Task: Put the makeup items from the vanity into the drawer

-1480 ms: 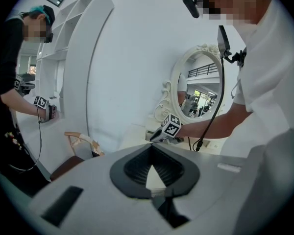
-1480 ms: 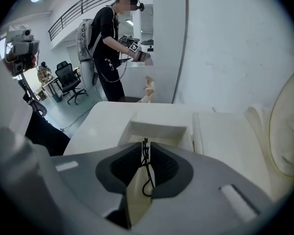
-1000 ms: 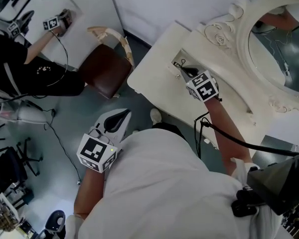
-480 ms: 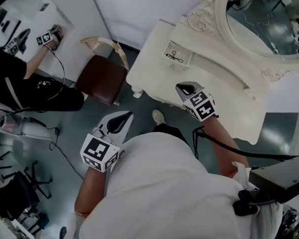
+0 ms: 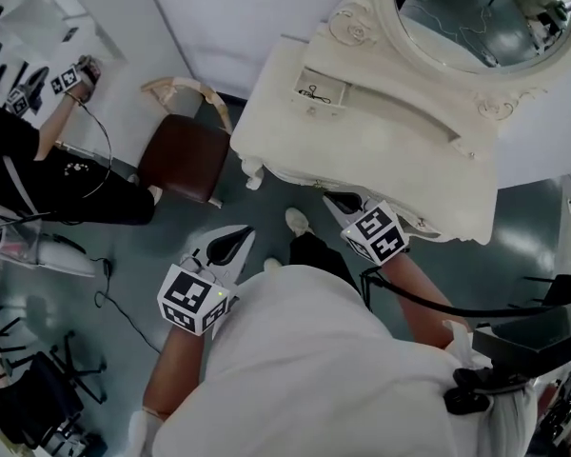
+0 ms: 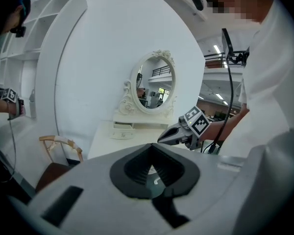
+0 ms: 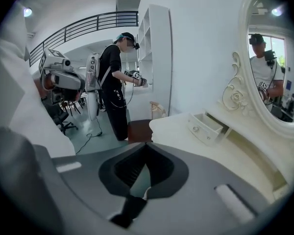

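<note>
The white vanity point(image 5: 295, 146) carries a small open drawer point(image 5: 322, 91) at its back left, below the oval mirror point(image 5: 476, 17). A thin black makeup tool point(image 5: 313, 93) lies inside that drawer. My right gripper point(image 5: 338, 201) is shut and empty, hanging just off the vanity's front edge, well short of the drawer. My left gripper point(image 5: 230, 239) is shut and empty too, held low over the floor left of the vanity. The right gripper view shows the drawer point(image 7: 206, 126) pulled out; the left gripper view shows the vanity point(image 6: 132, 141) and the right gripper point(image 6: 169, 136).
A brown-seated chair point(image 5: 183, 155) stands at the vanity's left. Another person point(image 5: 48, 165) in black works at a white shelf unit on the far left, with cables on the floor point(image 5: 114, 293). A black cable point(image 5: 428, 298) trails from my right arm.
My right gripper let the black tool go in the drawer and drew back to the vanity's front edge. The head view swung, so the vanity sits higher in frame. The left gripper barely moved.
</note>
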{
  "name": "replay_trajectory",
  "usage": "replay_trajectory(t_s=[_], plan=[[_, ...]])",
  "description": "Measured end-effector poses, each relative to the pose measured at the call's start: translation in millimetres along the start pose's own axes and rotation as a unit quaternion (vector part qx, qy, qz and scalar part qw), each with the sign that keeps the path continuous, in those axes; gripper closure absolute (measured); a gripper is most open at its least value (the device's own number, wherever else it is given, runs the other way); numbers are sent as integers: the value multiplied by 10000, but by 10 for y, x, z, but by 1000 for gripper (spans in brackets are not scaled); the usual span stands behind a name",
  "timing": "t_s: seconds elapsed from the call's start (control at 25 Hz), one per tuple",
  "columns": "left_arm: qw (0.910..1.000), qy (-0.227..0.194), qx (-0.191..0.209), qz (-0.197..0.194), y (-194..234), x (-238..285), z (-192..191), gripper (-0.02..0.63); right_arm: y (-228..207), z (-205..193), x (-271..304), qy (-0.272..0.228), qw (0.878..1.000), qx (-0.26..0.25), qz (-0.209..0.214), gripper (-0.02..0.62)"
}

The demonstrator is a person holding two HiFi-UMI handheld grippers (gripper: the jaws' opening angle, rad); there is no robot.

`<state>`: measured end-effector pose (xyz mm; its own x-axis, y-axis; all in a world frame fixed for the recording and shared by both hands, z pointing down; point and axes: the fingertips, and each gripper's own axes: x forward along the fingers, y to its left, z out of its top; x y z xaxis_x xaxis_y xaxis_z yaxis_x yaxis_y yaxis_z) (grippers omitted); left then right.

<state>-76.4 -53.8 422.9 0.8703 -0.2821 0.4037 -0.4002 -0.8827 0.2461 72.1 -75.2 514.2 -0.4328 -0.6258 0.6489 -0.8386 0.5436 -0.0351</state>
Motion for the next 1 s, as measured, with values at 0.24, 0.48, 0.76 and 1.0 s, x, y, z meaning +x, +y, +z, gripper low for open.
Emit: replay_trajectory(t_s=[0.24, 0.48, 0.76, 1.0], plan=[[9999, -1, 55, -127, -220, -163, -117, 604, 447, -180, -158, 5, 9999, 94, 107, 594], [9999, -30, 40, -95, -305, -278, -212, 604, 648, -186, -260, -34, 9999, -41, 138, 595], [9999, -57, 8, -106, -445, -336, -317, 604, 790, -210, -340, -92, 9997, -150, 177, 595], [9999, -86, 26, -71, -510, -404, -368, 604, 903, -198, -378, -136, 9993, -292, 206, 595]])
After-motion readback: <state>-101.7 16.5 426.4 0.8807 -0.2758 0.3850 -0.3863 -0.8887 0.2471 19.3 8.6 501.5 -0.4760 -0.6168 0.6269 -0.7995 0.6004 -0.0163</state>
